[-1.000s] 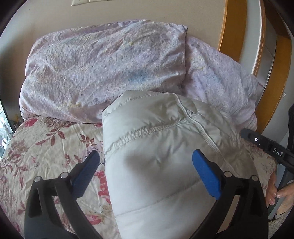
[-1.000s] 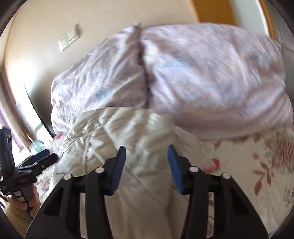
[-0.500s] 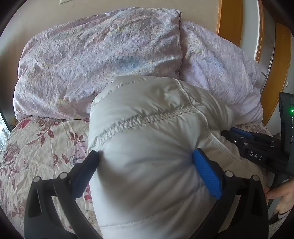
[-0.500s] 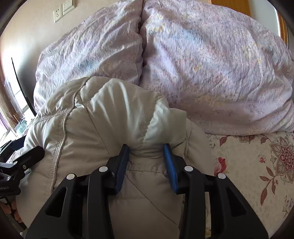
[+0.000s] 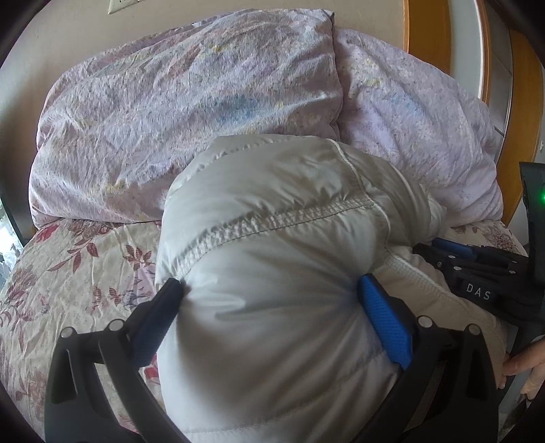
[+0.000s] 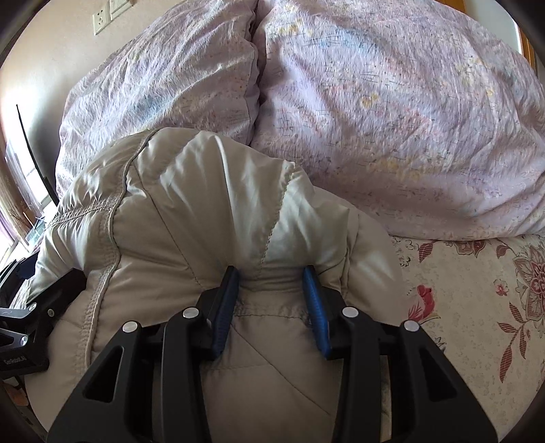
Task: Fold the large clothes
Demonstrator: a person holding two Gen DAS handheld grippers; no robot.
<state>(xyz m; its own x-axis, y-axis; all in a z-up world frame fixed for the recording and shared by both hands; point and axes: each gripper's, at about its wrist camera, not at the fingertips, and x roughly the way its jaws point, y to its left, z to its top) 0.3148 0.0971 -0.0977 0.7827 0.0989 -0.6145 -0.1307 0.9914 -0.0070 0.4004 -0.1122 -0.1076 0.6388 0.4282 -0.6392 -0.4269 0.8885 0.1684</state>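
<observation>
Puffy white jacket (image 5: 272, 259) pinched in both jaws, left view alone shows a hand (image 5: 524, 368), right view wall sockets (image 6: 110, 13).

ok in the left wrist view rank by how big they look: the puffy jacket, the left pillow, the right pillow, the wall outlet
1. puffy jacket, though it sits nearest the camera, so its lead is unsure
2. left pillow
3. right pillow, partly hidden behind the jacket
4. wall outlet, only a sliver showing
</observation>
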